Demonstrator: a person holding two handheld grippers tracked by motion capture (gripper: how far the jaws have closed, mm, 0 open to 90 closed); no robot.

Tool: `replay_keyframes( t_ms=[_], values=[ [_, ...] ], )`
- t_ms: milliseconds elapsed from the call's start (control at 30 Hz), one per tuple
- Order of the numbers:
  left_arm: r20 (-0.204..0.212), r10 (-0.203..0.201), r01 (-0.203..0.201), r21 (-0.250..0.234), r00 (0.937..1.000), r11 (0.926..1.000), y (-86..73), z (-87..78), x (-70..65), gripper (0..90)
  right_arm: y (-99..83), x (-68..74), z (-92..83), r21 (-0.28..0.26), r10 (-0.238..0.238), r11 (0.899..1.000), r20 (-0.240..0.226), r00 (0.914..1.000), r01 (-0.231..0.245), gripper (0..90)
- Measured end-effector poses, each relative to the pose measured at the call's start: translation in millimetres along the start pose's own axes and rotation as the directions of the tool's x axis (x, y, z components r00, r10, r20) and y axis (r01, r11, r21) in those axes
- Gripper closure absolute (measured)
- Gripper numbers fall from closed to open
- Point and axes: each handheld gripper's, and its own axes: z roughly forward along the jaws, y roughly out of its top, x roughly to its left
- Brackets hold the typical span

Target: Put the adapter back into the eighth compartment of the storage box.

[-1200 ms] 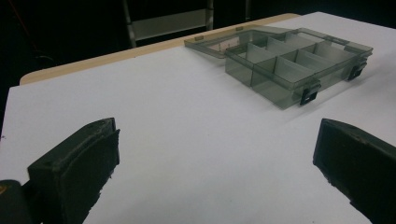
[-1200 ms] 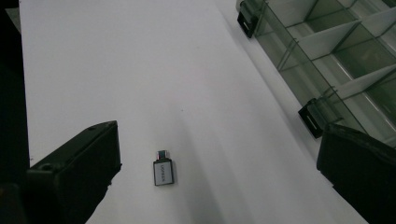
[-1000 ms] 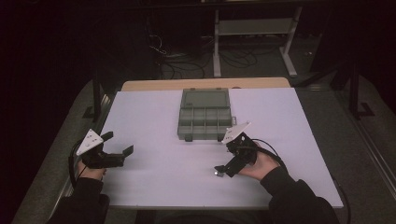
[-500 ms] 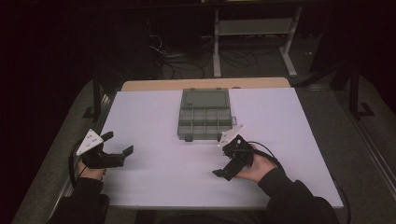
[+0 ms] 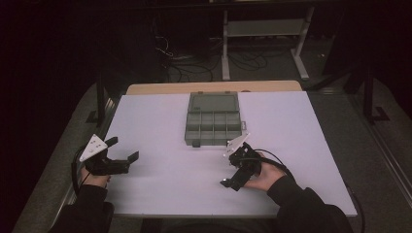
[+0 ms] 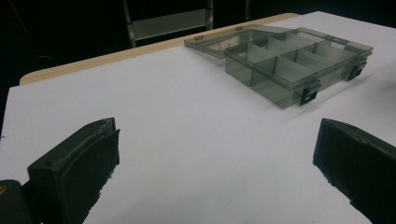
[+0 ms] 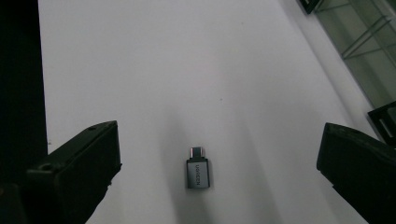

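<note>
A grey clear-plastic organizer box (image 5: 214, 127) with several empty compartments lies at the middle back of the white board (image 5: 160, 121), its lid (image 5: 213, 103) folded open away from me. The left gripper view has the box (image 6: 289, 65) ahead to the right. A small grey USB adapter (image 7: 197, 169) lies flat on the board between the wide-apart jaws of my right gripper (image 7: 219, 154), untouched. In the high view that right gripper (image 5: 233, 177) tilts down at the board, in front of the box. My left gripper (image 5: 122, 149) hovers open and empty near the board's left edge.
A tan tabletop edge (image 5: 160, 89) runs along the back of the white board. Behind the table the dark floor holds cables (image 5: 175, 56) and a metal stand (image 5: 265, 29). A latch (image 7: 385, 122) of the box sits at the right edge of the right gripper view.
My right gripper has shifted a little left and toward me, tipping down at the board. The left gripper and the box have stayed put.
</note>
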Motion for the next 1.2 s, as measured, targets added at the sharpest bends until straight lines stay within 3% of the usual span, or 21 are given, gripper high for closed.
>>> replay_keyframes(
  t_ms=[267, 600, 967, 1000, 1100, 1200],
  values=[
    [0.000, 0.001, -0.001, 0.001, 1.0000, 1.0000, 0.0, -0.1, 0.0, 0.0, -0.6, 0.7, 2.5, 0.021, -0.005, 1.000, 0.014, 0.9999, 0.004, 0.0],
    [0.000, 0.001, -0.001, -0.001, 1.0000, 1.0000, 0.0, 0.0, -0.1, 0.0, -4.1, -1.3, 5.1, 0.062, 0.001, 0.998, -0.036, 0.9994, 0.002, 13.7],
    [0.001, 0.001, -0.001, -0.001, 1.0000, 1.0000, 0.1, 0.0, -0.3, 0.0, -6.0, -1.5, 7.6, 0.091, -0.009, 0.996, -0.054, 0.9985, 0.014, 23.1],
    [0.000, 0.001, -0.001, -0.001, 1.0000, 1.0000, 0.1, -0.1, -0.2, 0.0, -6.1, -0.5, 8.6, 0.102, -0.015, 0.995, -0.053, 0.9985, 0.021, 29.5],
    [0.000, 0.001, -0.001, -0.001, 1.0000, 1.0000, 0.1, 0.0, -0.2, 0.0, -6.1, -0.2, 9.1, 0.105, -0.018, 0.994, -0.050, 0.9986, 0.023, 30.7],
    [0.000, 0.001, -0.001, -0.001, 1.0000, 1.0000, 0.1, 0.0, -0.3, 0.0, -6.2, 1.6, 11.9, 0.129, -0.029, 0.991, -0.051, 0.9983, 0.035, 39.3]
  ],
)
